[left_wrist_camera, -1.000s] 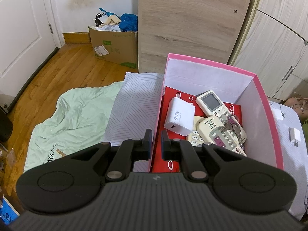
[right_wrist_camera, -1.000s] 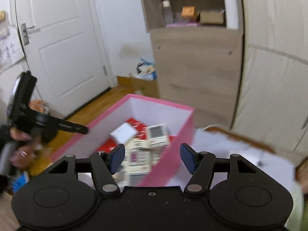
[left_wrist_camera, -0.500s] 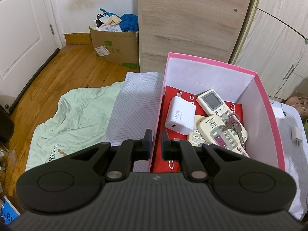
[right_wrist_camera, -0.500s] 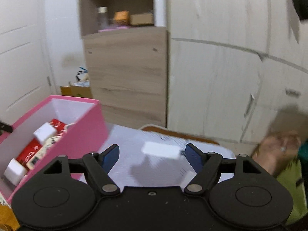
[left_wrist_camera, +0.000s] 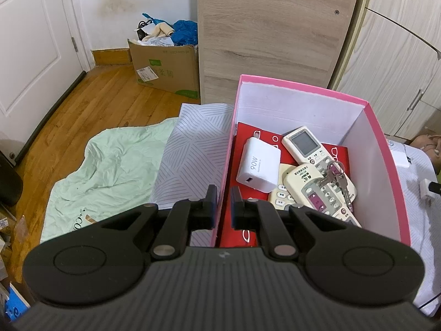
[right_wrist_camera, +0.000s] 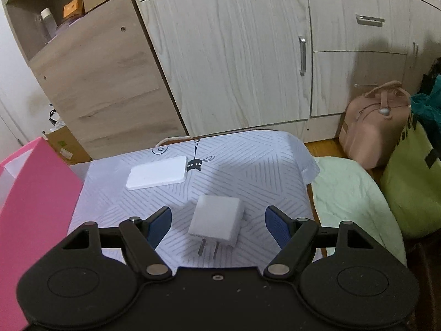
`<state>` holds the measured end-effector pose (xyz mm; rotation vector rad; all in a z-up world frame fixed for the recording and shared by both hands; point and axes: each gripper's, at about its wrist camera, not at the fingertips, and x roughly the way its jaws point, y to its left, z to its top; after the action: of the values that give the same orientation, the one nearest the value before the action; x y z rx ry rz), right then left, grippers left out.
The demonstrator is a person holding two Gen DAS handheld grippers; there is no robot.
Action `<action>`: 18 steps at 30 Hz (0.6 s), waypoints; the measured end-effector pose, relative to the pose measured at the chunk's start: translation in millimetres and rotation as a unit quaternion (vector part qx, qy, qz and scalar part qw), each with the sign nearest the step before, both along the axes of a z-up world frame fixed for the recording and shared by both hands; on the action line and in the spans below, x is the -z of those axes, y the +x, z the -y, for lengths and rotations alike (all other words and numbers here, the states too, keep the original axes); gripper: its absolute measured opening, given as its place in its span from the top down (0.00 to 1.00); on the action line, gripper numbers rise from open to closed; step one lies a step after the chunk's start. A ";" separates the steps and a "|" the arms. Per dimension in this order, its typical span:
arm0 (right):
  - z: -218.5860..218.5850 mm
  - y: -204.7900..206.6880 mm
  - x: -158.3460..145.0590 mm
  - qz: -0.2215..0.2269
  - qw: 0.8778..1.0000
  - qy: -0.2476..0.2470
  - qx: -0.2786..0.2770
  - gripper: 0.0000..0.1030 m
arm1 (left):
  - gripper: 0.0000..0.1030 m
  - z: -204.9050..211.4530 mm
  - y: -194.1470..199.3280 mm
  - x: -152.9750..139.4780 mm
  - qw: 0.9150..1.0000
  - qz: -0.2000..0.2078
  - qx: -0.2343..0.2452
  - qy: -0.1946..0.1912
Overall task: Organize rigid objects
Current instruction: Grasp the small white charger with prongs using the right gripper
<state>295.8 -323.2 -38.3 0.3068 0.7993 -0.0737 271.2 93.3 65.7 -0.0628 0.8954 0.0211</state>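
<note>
In the left wrist view the black body of the left tool (left_wrist_camera: pixel 222 204) fills the lower frame and hides the near end of the pink box (left_wrist_camera: pixel 386 160). Its two fingers are drawn close on the box's left wall, one outside and one inside, pinching it. Inside the box, at centre right, a white 90W charger (left_wrist_camera: pixel 259 165) lies on a red packet (left_wrist_camera: pixel 337 151) that is mostly covered. Two pale remote controls (left_wrist_camera: pixel 306 146) overlap beside it, a third shows only its corner, and a bunch of keys (left_wrist_camera: pixel 335 175) rests on them. At the far right edge a small white plug adapter (left_wrist_camera: pixel 425 191) is partly cut off.

In the right wrist view the right tool (right_wrist_camera: pixel 217 224) is spread wide and holds nothing. The plug adapter (right_wrist_camera: pixel 216 220) lies between its blue pads without touching either, prongs toward the camera, on a patterned white pillow (right_wrist_camera: pixel 261 171). A flat white power bank (right_wrist_camera: pixel 157 176) lies above it, left of centre. The pink box (right_wrist_camera: pixel 33 193) is cropped at the left edge. A pink bag (right_wrist_camera: pixel 374 124) and a light wardrobe (right_wrist_camera: pixel 234 55) stand behind.
</note>
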 end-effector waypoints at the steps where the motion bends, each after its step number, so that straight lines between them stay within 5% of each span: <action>1: -1.9 2.0 2.5 -0.006 1.000 0.000 -0.006 0.23 | 0.93 0.4 0.1 0.0 1.000 0.000 0.000 0.000; 6: -13.6 18.5 11.8 -0.018 0.997 -0.062 -0.039 0.32 | 0.93 -0.1 -0.7 0.2 1.000 -0.003 0.002 0.004; 7: -12.8 18.2 12.0 -0.011 0.997 -0.069 -0.034 0.41 | 0.93 -0.9 -0.7 0.7 1.000 -0.004 0.002 0.003; 18: -26.9 9.3 -12.1 0.009 0.998 -0.020 -0.052 0.45 | 0.93 -8.0 -1.4 2.3 1.000 -0.007 0.005 -0.006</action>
<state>305.1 -296.3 -26.2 0.2266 0.7942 0.0112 269.8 101.4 63.3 -0.0684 0.9093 0.0063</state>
